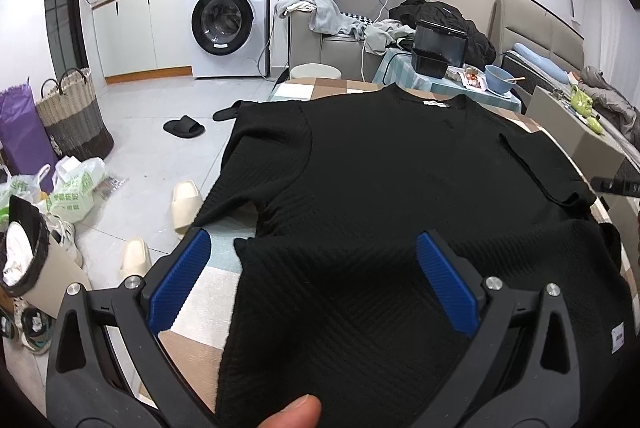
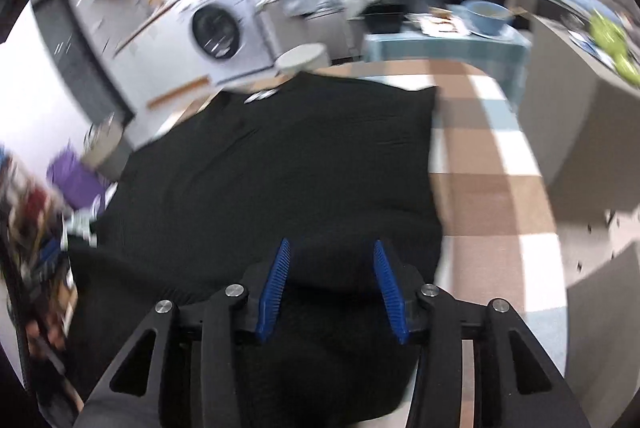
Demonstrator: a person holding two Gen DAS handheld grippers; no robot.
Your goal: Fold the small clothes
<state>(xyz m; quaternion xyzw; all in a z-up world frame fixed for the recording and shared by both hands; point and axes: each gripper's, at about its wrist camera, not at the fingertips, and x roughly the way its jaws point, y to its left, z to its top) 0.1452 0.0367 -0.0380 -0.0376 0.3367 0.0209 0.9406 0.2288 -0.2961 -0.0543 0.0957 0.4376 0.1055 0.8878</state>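
Black ribbed knit top point(image 1: 380, 188) lies spread flat on a checked tablecloth point(image 2: 492, 188), its left sleeve hanging past the table's left edge. The left gripper point(image 1: 316, 268) hovers wide open over the hem, grasping nothing. The right gripper point(image 2: 330, 268), blurred, stands part open above the cloth with nothing pinched. Risk: the overhanging sleeve's weight may drag the top askew once a corner lifts.
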